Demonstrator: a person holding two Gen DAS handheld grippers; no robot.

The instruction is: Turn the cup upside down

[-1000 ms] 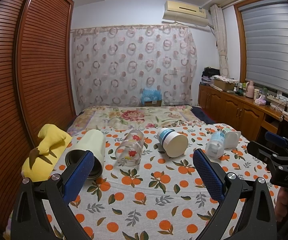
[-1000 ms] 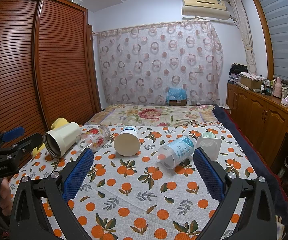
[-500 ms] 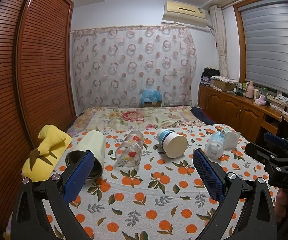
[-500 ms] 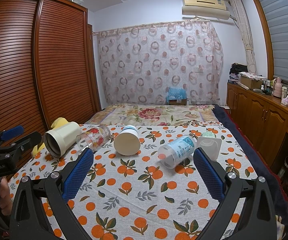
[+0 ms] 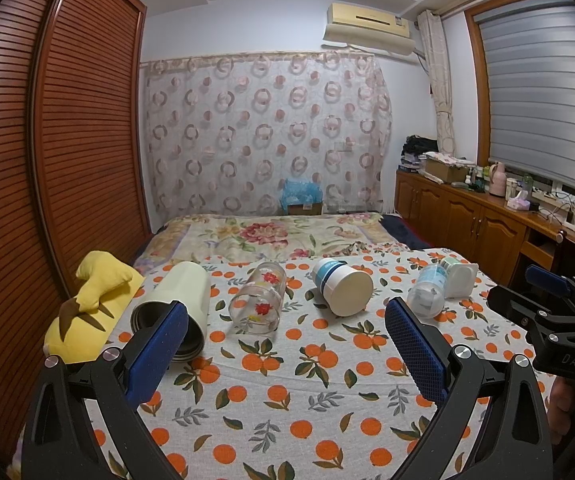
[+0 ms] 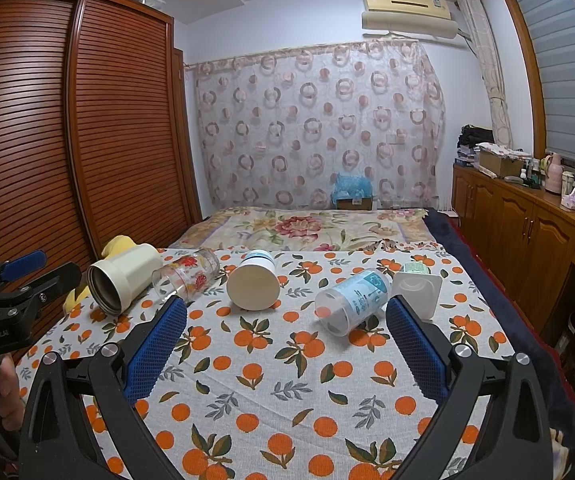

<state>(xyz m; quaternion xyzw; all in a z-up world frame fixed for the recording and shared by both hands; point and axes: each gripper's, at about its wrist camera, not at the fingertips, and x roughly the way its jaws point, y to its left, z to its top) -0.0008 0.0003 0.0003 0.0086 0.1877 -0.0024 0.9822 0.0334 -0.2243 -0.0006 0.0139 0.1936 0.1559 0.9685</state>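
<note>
both grippers apart, nothing held, cups lying on the bed.
left gripper (image 5: 285,344) & right gripper (image 6: 285,344) hover short of the row; clear blue-print cup (image 6: 351,300) lies on its side w/ mouth toward us — i'd clamp mid-body, then tip rim down.

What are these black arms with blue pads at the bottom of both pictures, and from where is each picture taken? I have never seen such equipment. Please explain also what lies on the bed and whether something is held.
There is no robot. A person holds one hand-held gripper in each hand, and a fisheye camera on each looks forward along its two fingers. One picture comes from the left gripper, the other from the right gripper. Both are open and hold nothing.

On the orange-print bedsheet five cups lie on their sides: a cream tumbler, a flowered glass, a white paper cup, a clear blue-print cup and a white square cup. A yellow plush toy lies at the left edge.
</note>
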